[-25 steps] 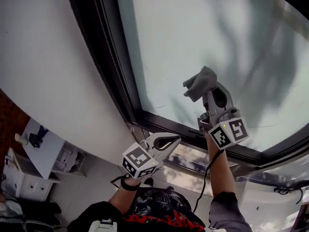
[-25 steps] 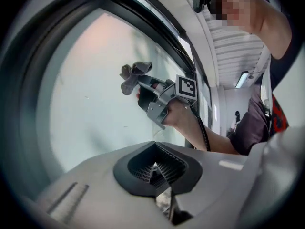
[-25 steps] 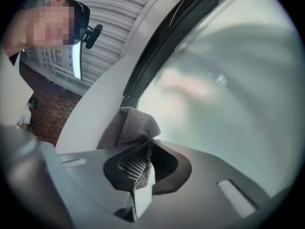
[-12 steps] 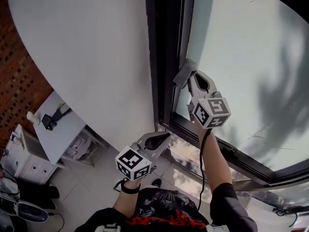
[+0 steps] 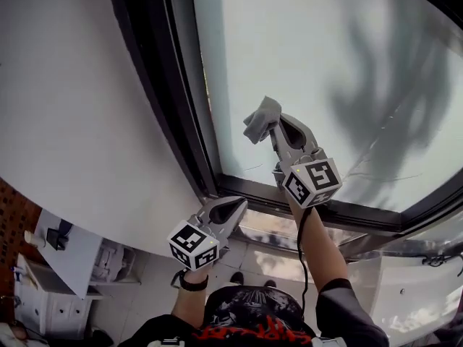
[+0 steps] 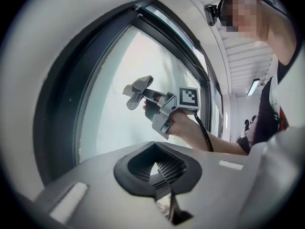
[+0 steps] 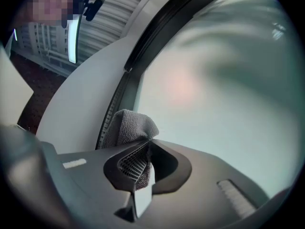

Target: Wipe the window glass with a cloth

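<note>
Window glass filled the dark frame. Right claw pinched the cloth near its lower-left corner, presumably for wiping; left claw, pressed together and empty, hung clear below.

Grey cloth. Pale greenish-white glass with grey shadow blotches, inside black window frame. White wall left of frame.

Bright daylight fills the window glass, soft shadows cross it, fisheye edges go dark
</note>
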The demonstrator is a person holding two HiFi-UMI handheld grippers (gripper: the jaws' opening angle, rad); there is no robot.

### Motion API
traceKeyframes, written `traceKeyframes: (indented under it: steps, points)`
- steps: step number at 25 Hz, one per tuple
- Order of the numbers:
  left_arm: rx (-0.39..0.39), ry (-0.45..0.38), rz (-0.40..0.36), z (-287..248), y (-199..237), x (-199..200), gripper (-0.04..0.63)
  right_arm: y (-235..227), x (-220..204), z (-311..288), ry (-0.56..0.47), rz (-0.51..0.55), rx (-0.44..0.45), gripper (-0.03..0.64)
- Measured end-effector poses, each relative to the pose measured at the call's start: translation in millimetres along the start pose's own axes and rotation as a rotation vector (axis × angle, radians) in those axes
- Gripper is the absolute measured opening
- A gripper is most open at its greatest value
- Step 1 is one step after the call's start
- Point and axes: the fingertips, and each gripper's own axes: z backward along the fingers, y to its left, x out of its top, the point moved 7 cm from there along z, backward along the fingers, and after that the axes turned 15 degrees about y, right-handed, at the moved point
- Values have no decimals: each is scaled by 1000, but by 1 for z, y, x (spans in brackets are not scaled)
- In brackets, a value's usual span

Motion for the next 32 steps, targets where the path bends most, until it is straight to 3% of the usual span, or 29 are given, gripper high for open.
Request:
traceKeyframes:
  steps: [9,16,18,21,26,32]
  points:
    - [-315,61,-111,-92,-66,16,1,-82,14,125,-37,16,-290,15]
    - [-491,53,-89,-160,-112,41,1,-128,23,214,-36,33,-479,15]
    - [-533,57,-119,-167,-128,45,1,-141,24,239,-44,31,-532,15]
    - [-519,59,-157,-158,-133,48,1,-162,20,280,-67,0,-608,15]
    - [-422,30,-114,-157,-116,60,1,-209,31,341,-87,-14,-728,15]
    - [-477,77,-125,-179,-140,39,1,-267,18,417,-81,-103,-973,15]
